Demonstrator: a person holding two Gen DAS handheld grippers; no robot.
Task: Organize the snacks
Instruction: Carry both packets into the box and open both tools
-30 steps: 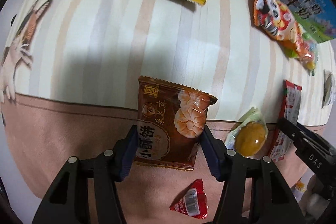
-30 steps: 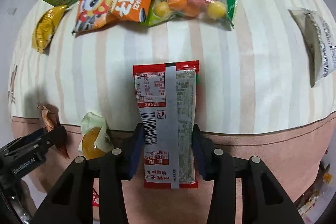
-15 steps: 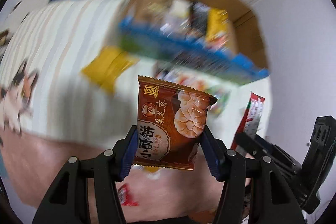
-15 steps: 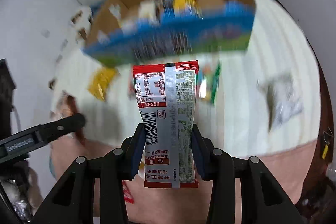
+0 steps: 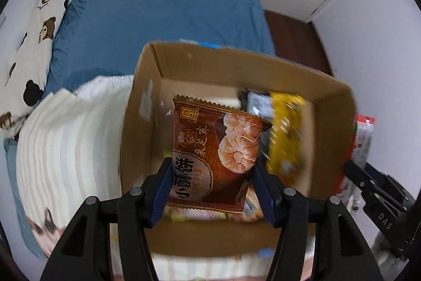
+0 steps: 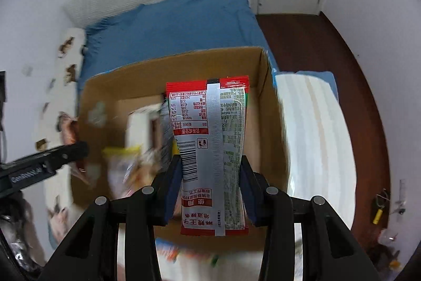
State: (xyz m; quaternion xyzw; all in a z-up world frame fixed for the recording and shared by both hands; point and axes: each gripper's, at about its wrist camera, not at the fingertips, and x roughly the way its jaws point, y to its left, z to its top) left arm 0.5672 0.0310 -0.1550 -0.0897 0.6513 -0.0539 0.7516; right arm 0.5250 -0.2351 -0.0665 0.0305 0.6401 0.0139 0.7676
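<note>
The left gripper [image 5: 211, 182] pointed steeply down, jaws clamped. Just to its right, the right gripper [image 6: 211, 185] hung likewise, jaws pinched narrower.

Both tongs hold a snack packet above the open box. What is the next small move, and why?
Probably lower both a little and open them. The left tongs grip the brown packet and the right tongs grip the red packet; each hangs over the open box, which already holds other snacks, so letting go should drop them inside.
</note>
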